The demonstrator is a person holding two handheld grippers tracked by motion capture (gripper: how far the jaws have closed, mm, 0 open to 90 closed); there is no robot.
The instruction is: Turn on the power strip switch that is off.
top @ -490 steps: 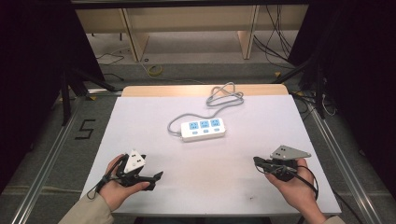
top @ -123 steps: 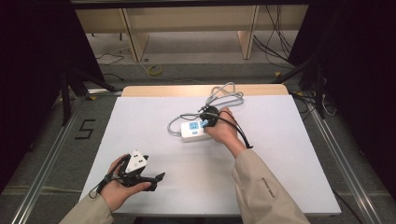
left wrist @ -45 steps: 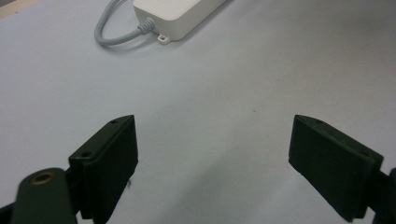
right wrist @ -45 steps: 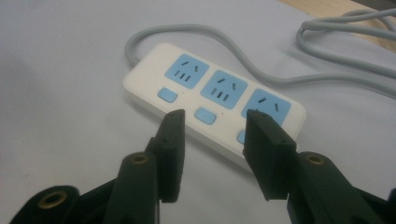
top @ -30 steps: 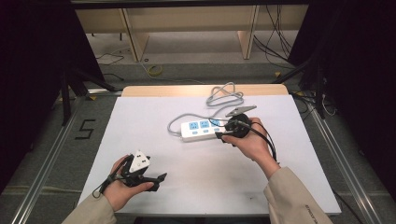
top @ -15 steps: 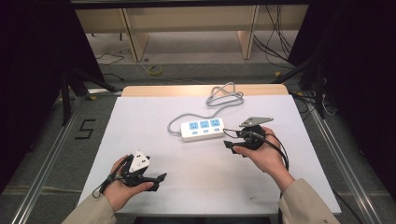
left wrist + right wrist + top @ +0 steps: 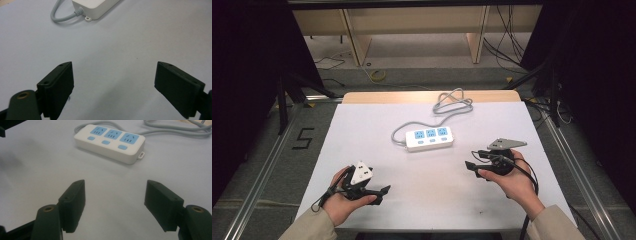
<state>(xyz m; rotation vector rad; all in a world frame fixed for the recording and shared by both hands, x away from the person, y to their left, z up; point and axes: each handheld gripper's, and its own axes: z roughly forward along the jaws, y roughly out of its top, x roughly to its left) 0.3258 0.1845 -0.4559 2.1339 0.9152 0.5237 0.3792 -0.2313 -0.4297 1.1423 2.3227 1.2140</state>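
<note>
Right claw [image 7: 473, 159]: jaws have just been opening and stand wide, nothing between them, clear of the strip [image 7: 429, 138]. Left claw [image 7: 382, 192]: wide, empty, parked near the tabletop's [image 7: 362, 125] front left corner. The strip lies mid-tabletop, its cable [image 7: 453, 101] coiled at the far edge.

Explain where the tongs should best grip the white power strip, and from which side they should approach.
Probably across the power strip at mid-length, coming from above: it lies flat, its long sides are straight and parallel, and its narrow width suits the open right tongs. Avoid the left end, where the grey cable exits.
</note>
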